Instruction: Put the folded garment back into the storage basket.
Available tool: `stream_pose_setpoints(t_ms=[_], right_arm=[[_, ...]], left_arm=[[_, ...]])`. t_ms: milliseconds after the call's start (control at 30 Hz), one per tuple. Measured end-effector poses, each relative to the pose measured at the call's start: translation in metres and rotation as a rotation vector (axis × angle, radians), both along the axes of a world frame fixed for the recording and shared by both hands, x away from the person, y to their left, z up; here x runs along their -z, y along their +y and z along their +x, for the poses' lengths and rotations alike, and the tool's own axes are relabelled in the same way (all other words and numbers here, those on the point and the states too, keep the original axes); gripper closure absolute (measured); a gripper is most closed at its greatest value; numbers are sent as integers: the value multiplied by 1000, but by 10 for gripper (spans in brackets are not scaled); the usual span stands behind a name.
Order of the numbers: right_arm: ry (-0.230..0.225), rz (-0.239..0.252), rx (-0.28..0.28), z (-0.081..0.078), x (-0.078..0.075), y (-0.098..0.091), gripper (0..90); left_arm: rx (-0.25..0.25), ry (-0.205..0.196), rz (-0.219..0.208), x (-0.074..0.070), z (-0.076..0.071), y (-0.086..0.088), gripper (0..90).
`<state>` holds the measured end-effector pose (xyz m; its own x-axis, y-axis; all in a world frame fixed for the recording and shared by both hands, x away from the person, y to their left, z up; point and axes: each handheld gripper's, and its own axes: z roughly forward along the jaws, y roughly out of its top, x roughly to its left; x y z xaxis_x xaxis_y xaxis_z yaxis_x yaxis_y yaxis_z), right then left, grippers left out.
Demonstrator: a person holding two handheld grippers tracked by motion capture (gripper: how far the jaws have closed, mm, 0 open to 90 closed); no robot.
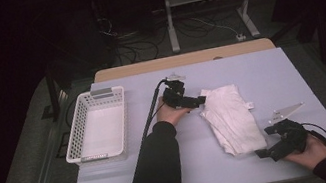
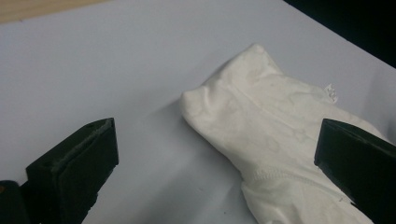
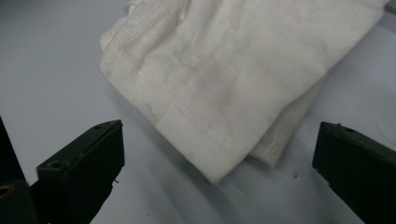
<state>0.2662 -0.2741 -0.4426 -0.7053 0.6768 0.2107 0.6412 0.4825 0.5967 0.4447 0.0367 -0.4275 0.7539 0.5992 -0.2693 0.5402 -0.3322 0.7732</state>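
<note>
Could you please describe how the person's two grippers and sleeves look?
The left gripper and the right gripper are black, each with two flat, blocky jaws with small holes near the tips. A grey three-cornered plate sits on the right gripper, and a smaller one on the left. A black cable trails from the left gripper. The sleeves are black and long.

A white plastic lattice basket [image 1: 97,127] with a rectangular shape is sitting on the left side of the pale grey-blue tabletop [image 1: 248,69], long side running away from the camera, and nothing's lying inside it. A light wooden board edge [image 1: 183,60] is peeking out along the far side of that tabletop. Further back, 2 grey metal stand legs [image 1: 171,24] are standing on the dark floor, with some loose cables [image 1: 200,26] trailing around between them.
</note>
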Motion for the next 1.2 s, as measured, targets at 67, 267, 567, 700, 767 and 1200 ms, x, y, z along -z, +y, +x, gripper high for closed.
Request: stream_pose_setpoints(t_ms=[67,267,567,700,767,1200], right_arm=[[1,-1,-2,0,0,0,21],[3,-10,-15,-1,0,1,81],[-5,-41,-1,-3,0,6,198],[-19,-49,4,-3,-1,6,257],[-25,-54,5,-4,-1,7,307],[-42,-60,0,-6,-3,10,606]], left_arm=[[2,6,2,2,1,-1,0],[7,43,7,15,4,-7,0],[20,104,-14,30,8,-11,79],[22,104,-22,30,7,-12,134],[29,104,-20,30,7,-13,160],[40,114,-31,32,6,-24,482]])
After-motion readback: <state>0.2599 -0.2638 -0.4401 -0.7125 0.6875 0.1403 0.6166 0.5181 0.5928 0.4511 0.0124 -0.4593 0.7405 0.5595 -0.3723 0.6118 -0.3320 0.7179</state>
